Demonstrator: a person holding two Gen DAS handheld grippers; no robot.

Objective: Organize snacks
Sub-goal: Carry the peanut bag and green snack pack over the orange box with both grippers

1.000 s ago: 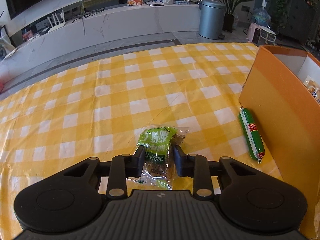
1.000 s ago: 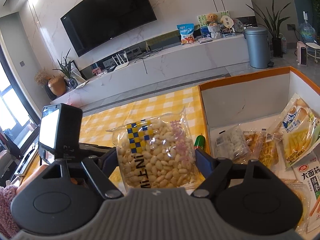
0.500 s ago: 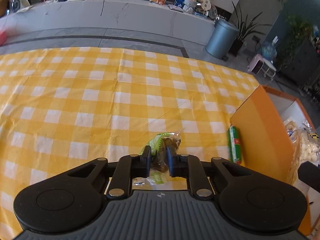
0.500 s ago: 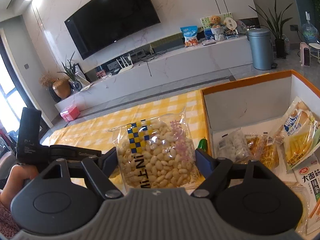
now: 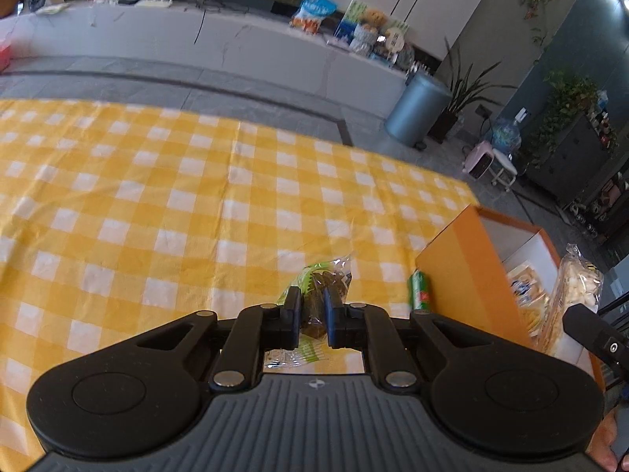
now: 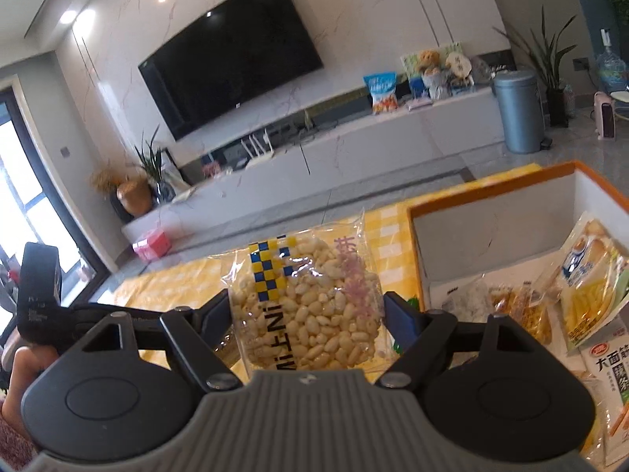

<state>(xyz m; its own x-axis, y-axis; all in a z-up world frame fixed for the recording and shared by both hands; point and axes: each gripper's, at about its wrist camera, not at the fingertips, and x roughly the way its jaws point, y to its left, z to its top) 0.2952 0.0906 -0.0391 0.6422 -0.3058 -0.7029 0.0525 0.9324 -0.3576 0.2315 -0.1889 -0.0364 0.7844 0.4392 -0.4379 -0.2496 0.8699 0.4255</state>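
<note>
Left tongs (image 5: 313, 316): pinched tight on a small green-and-clear snack packet (image 5: 322, 283), its dark contents squeezed between the pads; the packet's lower seam hangs below them. Beneath lies the yellow checked worktop (image 5: 157, 204), bare and unobstructed to the left and ahead as far as its far edge, with floor beyond. To the right, a green sausage stick (image 5: 420, 295) lies on the cloth just beside the outer wall of the orange box (image 5: 471, 271).

Right tongs (image 6: 306, 314): spread wide but clamped on a clear bag of puffed white snacks (image 6: 310, 299), both pads pressing its sides, bag upright. It hangs just left of the box's near-left corner, over the cloth. The box interior, in the right wrist view, holds several packets along its right and near parts; bare floor remains against its far wall. The box rim (image 6: 491, 188) stands raised all round.
</note>
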